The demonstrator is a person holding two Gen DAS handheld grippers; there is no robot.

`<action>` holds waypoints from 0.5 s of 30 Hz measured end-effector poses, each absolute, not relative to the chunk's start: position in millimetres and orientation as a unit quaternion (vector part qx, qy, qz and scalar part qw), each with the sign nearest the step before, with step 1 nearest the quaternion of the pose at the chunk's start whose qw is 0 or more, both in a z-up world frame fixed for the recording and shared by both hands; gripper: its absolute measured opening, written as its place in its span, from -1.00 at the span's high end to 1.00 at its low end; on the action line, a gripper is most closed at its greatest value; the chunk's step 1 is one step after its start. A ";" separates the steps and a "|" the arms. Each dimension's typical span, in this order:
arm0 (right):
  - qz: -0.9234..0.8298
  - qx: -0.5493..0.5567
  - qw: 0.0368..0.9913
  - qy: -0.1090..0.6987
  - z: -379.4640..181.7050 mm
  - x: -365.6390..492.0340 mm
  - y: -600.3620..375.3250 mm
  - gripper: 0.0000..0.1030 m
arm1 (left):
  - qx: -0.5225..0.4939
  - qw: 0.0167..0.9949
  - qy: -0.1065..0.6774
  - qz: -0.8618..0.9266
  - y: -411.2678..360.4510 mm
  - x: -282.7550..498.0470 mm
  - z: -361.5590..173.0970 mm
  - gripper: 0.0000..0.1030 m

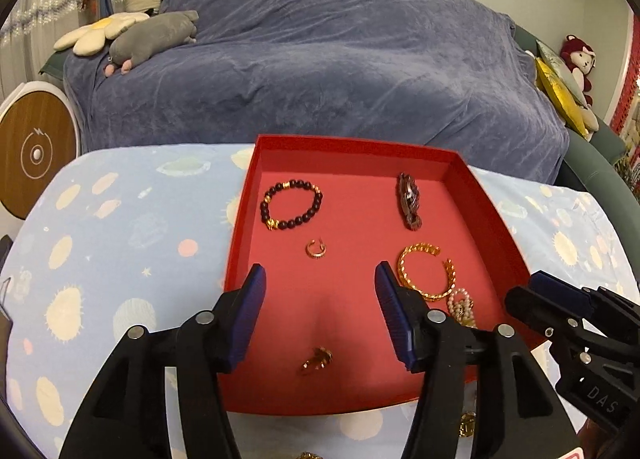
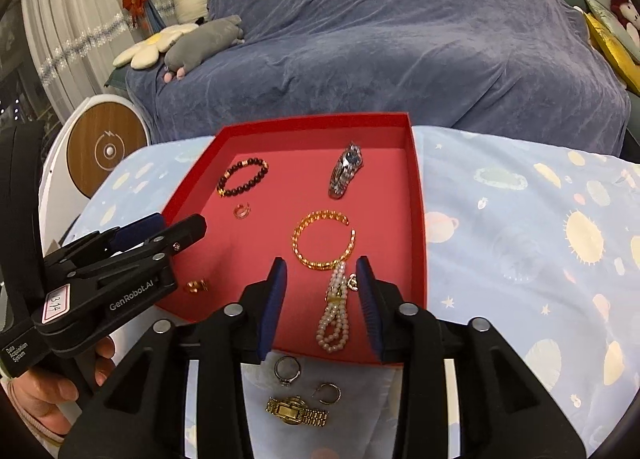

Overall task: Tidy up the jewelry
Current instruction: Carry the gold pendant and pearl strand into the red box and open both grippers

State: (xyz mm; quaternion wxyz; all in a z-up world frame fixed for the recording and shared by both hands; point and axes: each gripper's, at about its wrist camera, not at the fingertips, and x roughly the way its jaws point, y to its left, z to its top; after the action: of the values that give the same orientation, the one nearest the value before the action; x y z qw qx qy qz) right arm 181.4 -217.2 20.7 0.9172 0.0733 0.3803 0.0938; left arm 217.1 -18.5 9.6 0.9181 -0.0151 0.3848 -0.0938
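A red tray sits on the blue patterned table. In it lie a dark bead bracelet, a silver watch, a small gold ring, a gold chain bangle, a pearl bracelet and a small gold piece. My left gripper is open and empty above the tray's near part. My right gripper is open, its jaws on either side of the pearl bracelet.
On the cloth in front of the tray lie a silver ring, a hoop earring and a gold watch. A sofa under a blue blanket stands behind the table. A round wooden-faced device stands at the left.
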 end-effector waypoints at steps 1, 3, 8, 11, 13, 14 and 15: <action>0.095 0.076 0.920 0.373 26.8 178.3 -219.9 0.31 | -0.020 0.922 0.375 -0.092 -13.5 214.2 17.4 -0.27; 0.095 0.080 0.926 0.357 38.5 169.9 -225.2 0.29 | -0.033 0.929 0.358 -0.092 -2.1 206.3 31.8 -0.32; 0.102 0.077 0.930 0.346 52.0 145.4 -232.0 0.20 | -0.042 0.932 0.350 -0.085 26.8 181.3 46.1 -0.34; 0.106 0.071 0.926 0.356 46.8 132.4 -229.4 0.19 | -0.043 0.928 0.361 -0.085 41.1 165.6 44.0 -0.34; 0.109 0.069 0.920 0.369 38.7 127.1 -225.4 0.19 | -0.032 0.925 0.370 -0.085 44.3 153.3 38.3 -0.34; 0.111 0.069 0.917 0.377 34.2 124.9 -223.2 0.19 | -0.023 0.922 0.376 -0.087 45.2 147.0 34.0 -0.34; 0.114 0.067 0.913 0.387 28.8 122.8 -219.7 0.19 | -0.014 0.920 0.381 -0.088 45.8 141.2 29.3 -0.34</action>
State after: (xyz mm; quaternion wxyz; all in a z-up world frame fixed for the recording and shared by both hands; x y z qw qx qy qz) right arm 122.8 -219.7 28.8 0.9127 0.0672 0.3865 0.1143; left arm 141.2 45.8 29.3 0.9204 -0.0141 0.3807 -0.0884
